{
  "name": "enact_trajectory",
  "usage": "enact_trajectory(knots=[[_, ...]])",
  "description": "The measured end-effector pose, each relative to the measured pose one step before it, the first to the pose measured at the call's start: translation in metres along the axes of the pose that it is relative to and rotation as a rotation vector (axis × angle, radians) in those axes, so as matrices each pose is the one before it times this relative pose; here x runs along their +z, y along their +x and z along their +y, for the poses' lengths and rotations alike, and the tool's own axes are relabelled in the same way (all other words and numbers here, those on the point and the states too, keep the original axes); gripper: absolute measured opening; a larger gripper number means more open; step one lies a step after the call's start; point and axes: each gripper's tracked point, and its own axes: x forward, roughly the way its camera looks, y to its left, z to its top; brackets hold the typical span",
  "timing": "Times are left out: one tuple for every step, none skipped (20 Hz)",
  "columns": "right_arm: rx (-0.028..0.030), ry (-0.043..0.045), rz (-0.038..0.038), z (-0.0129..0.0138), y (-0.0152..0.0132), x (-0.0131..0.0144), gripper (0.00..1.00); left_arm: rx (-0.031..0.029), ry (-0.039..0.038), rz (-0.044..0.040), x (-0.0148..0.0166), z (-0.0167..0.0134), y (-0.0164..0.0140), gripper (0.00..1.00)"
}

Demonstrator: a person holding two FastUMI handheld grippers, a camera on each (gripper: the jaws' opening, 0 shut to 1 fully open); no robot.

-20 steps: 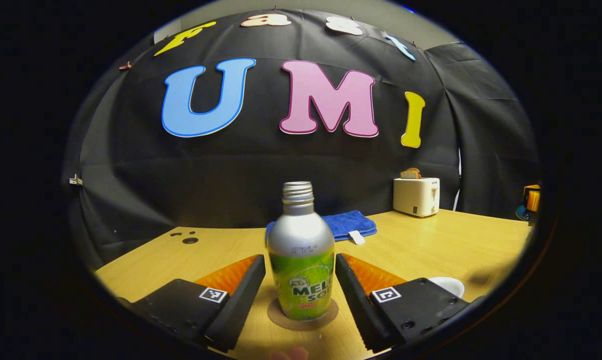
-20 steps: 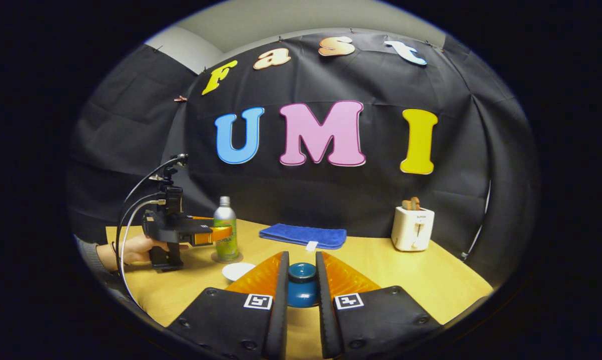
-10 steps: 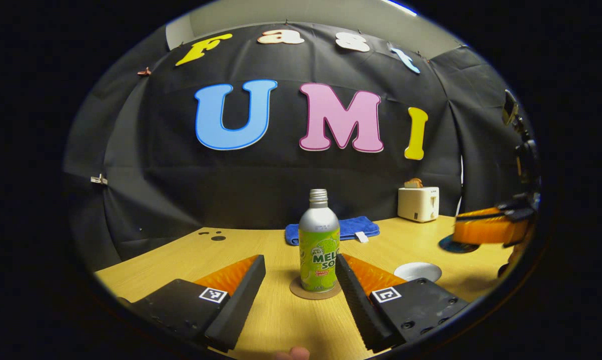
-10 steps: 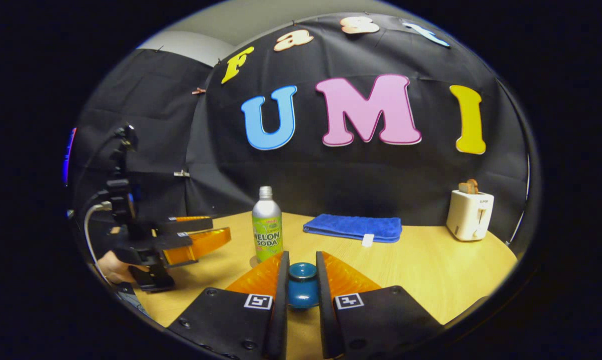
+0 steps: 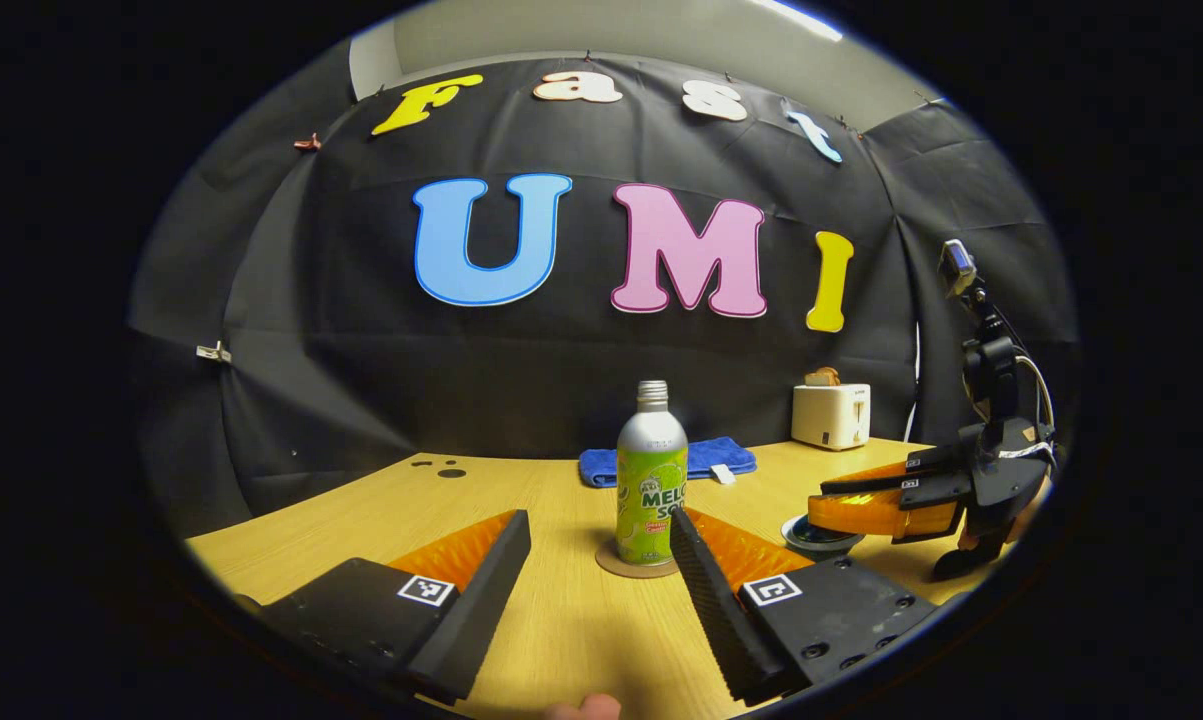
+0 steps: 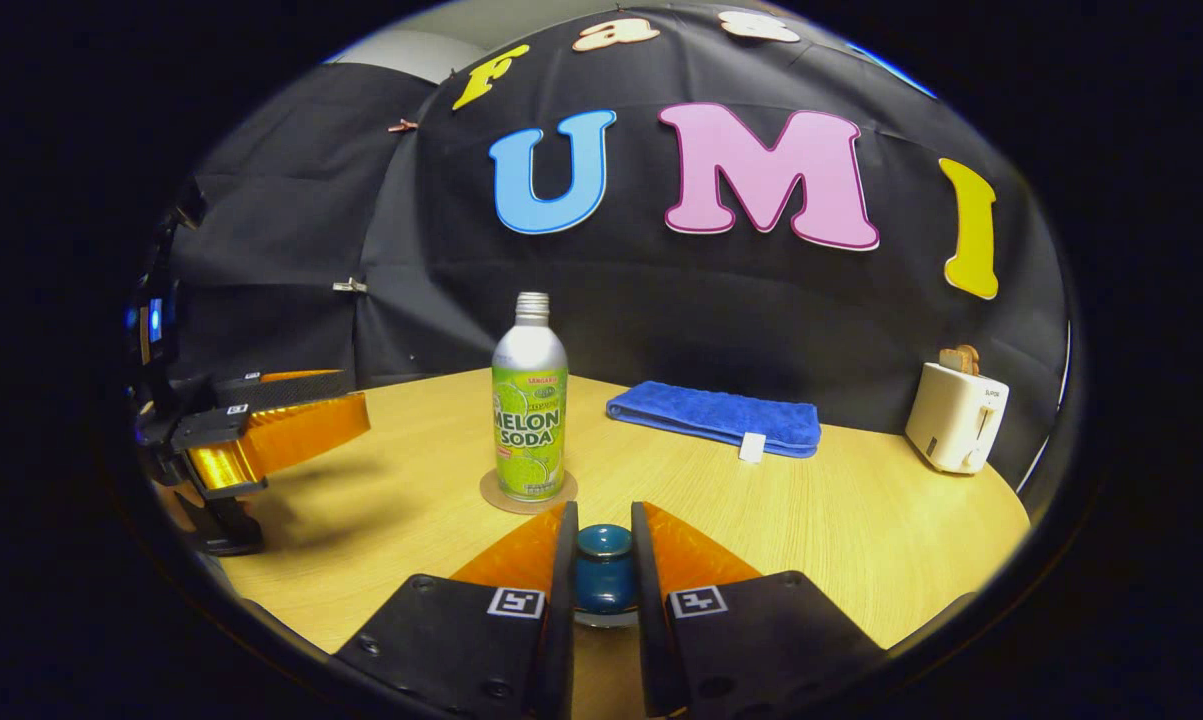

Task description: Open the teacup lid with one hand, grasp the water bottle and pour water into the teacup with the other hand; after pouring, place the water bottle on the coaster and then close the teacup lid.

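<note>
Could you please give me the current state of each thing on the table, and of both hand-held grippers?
Water bottle: upright on the coaster, uncapped, not held.
Teacup lid: clamped by its knob.
Teacup: on the table, under the lid.
Right hand-held gripper: shut on the lid's knob.
Left hand-held gripper: open, holding nothing.
Blue towel: folded flat.
Toaster: upright, toast sticking out.

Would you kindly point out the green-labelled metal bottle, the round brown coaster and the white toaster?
green-labelled metal bottle (image 6: 529,420): right gripper view, label.
round brown coaster (image 6: 496,497): right gripper view, left rim.
white toaster (image 6: 956,416): right gripper view, front face.
</note>
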Motion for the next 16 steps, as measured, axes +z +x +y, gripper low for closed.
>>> enact_trajectory(knots=[[-0.00564,-0.00386,0.0037,-0.00108,0.00123,-0.0016,0.31,-0.00131,-0.00454,0.00179,0.00045,0.00152,0.00027,0.89],[-0.00377,-0.00326,0.00426,-0.00099,0.00127,-0.00213,0.31,-0.00178,-0.00407,0.00049,-0.00008,0.00074,0.00078,0.89],[0.00091,0.0003,0.00439,0.00043,-0.00021,-0.00023,0.31,0.00019,-0.00112,-0.00175,0.00004,0.00102,0.00047,0.89],[-0.00154,-0.00111,0.00233,0.00033,0.00204,-0.00107,0.31,-0.00145,0.00088,0.00019,-0.00056,-0.00006,0.00011,0.89],[0.00001,-0.00242,0.00673,-0.00068,-0.00055,-0.00015,0.3,-0.00024,0.00076,-0.00101,0.0009,-0.00001,-0.00038,0.89],[0.00124,0.0012,0.00804,-0.00059,0.00063,-0.00245,0.3,-0.00351,-0.00083,-0.00014,0.0,-0.00149,-0.00001,0.89],[0.00567,0.00343,0.00539,0.00038,-0.00018,-0.00211,0.33,-0.00087,-0.00139,-0.00002,0.00092,-0.00076,-0.00082,0.89],[0.00433,0.00507,0.00308,0.00008,-0.001,0.00032,0.35,0.00084,-0.00078,-0.00136,0.00065,-0.00012,0.00042,0.89],[-0.0039,0.00378,-0.00472,-0.00098,-0.00096,0.00097,0.44,0.00025,0.00048,-0.00076,0.00172,-0.00077,-0.0012,0.89],[0.00154,0.00249,-0.00756,0.00053,-0.00034,0.00133,0.65,0.00099,0.00222,-0.00074,0.00131,-0.00161,-0.00063,0.89],[-0.00577,0.00153,-0.01335,-0.00102,-0.00323,0.00305,0.72,-0.00081,0.00237,0.00008,0.00215,-0.00199,-0.00064,0.89],[-0.00094,0.00503,-0.01958,-0.00046,-0.00202,0.00416,0.84,-0.00212,0.00269,0.00143,0.00085,-0.00347,-0.00085,0.89],[0.00169,0.00899,-0.02021,0.00056,-0.00261,0.00482,0.84,-0.00128,0.00322,0.00167,0.00259,-0.00411,-0.00177,0.89],[-0.0006,0.00916,-0.02177,-0.00114,-0.00418,0.00448,0.86,-0.00121,0.00237,0.00101,0.00156,-0.00376,-0.00094,0.89],[-0.00238,0.00808,-0.0247,-0.002,-0.00609,0.00755,0.87,0.0007,-0.0005,-0.00028,0.00305,-0.00531,-0.00196,0.89],[-0.00267,0.00702,-0.02499,-0.00279,-0.00613,0.00763,0.89,0.00166,-0.00362,-0.00122,0.00234,-0.00557,-0.00215,0.89]])
